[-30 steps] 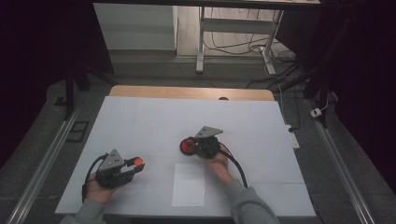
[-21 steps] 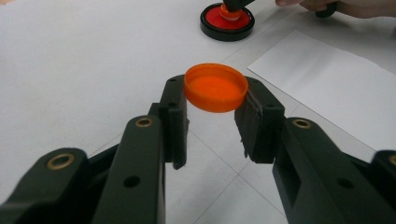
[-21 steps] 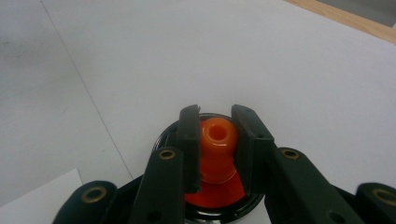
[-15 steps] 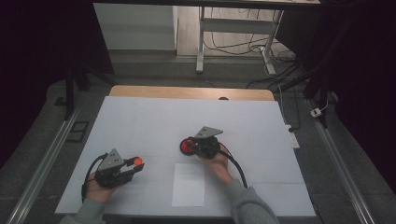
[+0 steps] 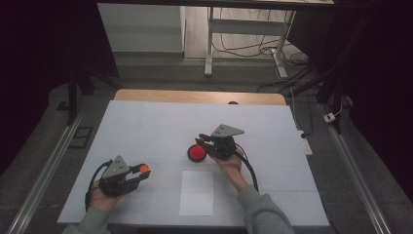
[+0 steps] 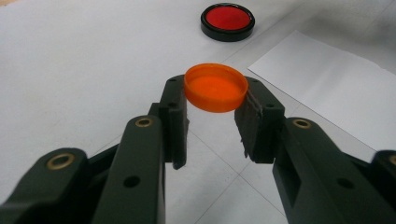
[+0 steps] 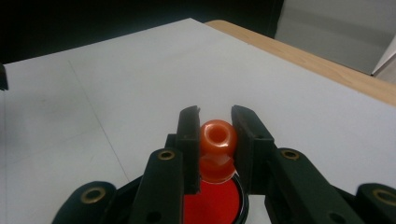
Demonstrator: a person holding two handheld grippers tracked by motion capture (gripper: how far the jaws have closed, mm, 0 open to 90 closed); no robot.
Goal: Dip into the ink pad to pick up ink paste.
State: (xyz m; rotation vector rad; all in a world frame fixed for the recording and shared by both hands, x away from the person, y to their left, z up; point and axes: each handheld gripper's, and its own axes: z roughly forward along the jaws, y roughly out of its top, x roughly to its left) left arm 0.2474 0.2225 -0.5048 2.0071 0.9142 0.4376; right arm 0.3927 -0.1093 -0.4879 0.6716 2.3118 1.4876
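1. Orange round plastic cap [image 6: 215, 87] sits pinched between the jaws of the left gripper [image 5: 127, 174], near the bench's front-left corner. It is held flat, hollow side up, gripped by its rim; I judge that keeps it level and ready to go onto something.

2. Over at the middle of the bench, the right gripper [image 5: 210, 144] is clenched on a small orange rounded stamp knob [image 7: 217, 144] with a hole in its top. The jaws squeeze it from both sides, so the lower end points straight down.

3. That lower end hangs just over, or perhaps touches, the round black-rimmed red ink pad [image 5: 197, 153]; from the right gripper view I cannot tell which. The likely reason for the position is inking the stamp's face.

4. A white rectangular sheet of paper [image 5: 197, 192] lies flat near the front edge, between the two hands and just in front of the pad. Its place suggests it is the target for a print after the inking.

5. The white-covered bench [image 5: 146, 122] is otherwise bare toward the far edge, where a strip of wood shows.

6. My guess: the left hand waits off to the side with the cap so it stays out of the way.
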